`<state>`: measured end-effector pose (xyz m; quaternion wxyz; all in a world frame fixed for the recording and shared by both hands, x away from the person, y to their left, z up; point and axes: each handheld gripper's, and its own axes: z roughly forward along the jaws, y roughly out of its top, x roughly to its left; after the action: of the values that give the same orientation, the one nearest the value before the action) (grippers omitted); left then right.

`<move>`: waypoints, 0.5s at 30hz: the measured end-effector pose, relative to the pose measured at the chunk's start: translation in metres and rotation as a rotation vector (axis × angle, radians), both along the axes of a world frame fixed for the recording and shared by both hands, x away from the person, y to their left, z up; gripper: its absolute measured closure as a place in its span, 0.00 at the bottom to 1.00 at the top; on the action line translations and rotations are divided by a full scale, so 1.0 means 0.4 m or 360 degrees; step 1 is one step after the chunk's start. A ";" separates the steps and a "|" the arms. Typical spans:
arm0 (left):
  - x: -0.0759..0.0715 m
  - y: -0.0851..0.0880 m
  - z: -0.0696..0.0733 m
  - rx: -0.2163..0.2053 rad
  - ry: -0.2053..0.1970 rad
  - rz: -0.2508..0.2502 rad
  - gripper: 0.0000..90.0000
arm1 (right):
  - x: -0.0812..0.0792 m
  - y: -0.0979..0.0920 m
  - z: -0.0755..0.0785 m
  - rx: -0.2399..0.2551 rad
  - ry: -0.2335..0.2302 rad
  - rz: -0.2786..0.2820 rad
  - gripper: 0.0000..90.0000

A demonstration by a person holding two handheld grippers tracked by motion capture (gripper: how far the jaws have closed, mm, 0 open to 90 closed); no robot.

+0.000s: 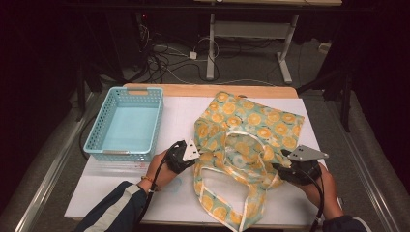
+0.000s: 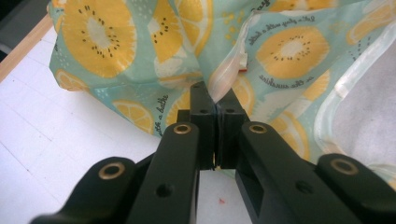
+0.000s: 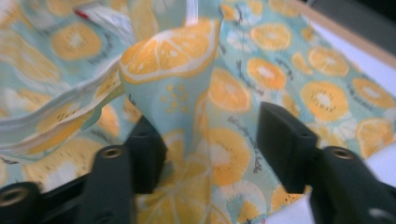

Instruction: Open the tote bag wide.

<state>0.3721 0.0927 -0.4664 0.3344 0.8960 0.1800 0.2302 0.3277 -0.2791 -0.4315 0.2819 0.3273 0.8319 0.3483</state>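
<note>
While the left gripper [image 1: 186, 152] rests at the left edge of the fruit-print bag [image 1: 246, 140], its jaws are pressed together on a thin fold of the bag's fabric, as the left gripper view shows, where the cloth [image 2: 224, 79] rises out from between the two black tips. The bag lies on the white desk [image 1: 179, 111], in the middle and a little to the right, with its pale handles [image 1: 227, 186] spread toward the near edge. It is crumpled and partly open, printed with orange slices on a light green ground.

The right gripper [image 1: 285, 169] is at the right near side of the bag, held by the person's right hand [image 1: 321, 186]. Its jaws stand apart; in the right gripper view a raised fold of the fabric [image 3: 173, 79] stands between them, close to the left jaw, but the pads do not press on it.

A light blue basket [image 1: 126, 123] stands on the left part of the desk, just beside the left hand [image 1: 162, 169] and apart from the bag. The person's left sleeve [image 1: 113, 208] is dark with a pale stripe and comes in from the near edge.
</note>
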 end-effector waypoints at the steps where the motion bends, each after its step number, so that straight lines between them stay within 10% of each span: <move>1: 0.000 0.000 0.000 0.0001 0.0002 0.0002 0.96 | -0.007 0.001 0.008 0.0015 -0.0004 0.0010 0.41; 6: 0.002 0.001 -0.002 0.0016 0.0007 0.0009 0.96 | -0.053 -0.002 0.041 0.0077 -0.0035 0.0096 0.32; 15: 0.006 0.004 -0.004 0.0023 0.0016 0.0021 0.96 | -0.099 -0.011 0.002 -0.0096 0.0085 0.0217 0.19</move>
<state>0.3744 0.0942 -0.4680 0.3255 0.8983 0.1860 0.2292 0.2882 -0.2836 -0.4307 0.2449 0.2704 0.8696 0.3326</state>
